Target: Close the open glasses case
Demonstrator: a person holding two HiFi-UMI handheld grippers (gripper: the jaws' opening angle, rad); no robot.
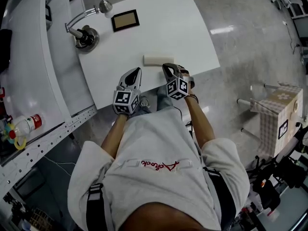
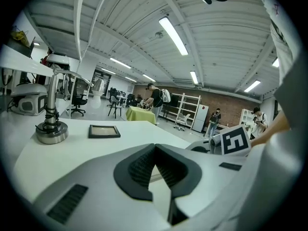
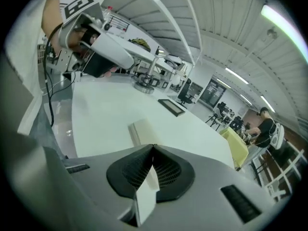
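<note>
White table [image 1: 178, 23] is smooth with a slight sheen; floor [image 1: 250, 47] is glossy, reflective. Upper left, the lamp base [image 1: 89, 36] looks like polished metal. The glasses case [image 1: 159, 59] reads pale and matt.

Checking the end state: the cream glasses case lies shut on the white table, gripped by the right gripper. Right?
Not gripped. The right gripper view shows the right gripper shut on nothing, with the glasses case lying shut on the white table beyond its tips.

tee [image 1: 159, 177]: yours is white, short sleeves, red script across the front
straps [image 1: 95, 207]: dark webbing down both your sides
wristband [image 1: 192, 98]: thin dark loop on your right wrist
left gripper [image 1: 138, 71], right gripper [image 1: 166, 66]: grey shells, black ribbed pads, each with a black-and-white marker cube [image 1: 126, 101]
</note>
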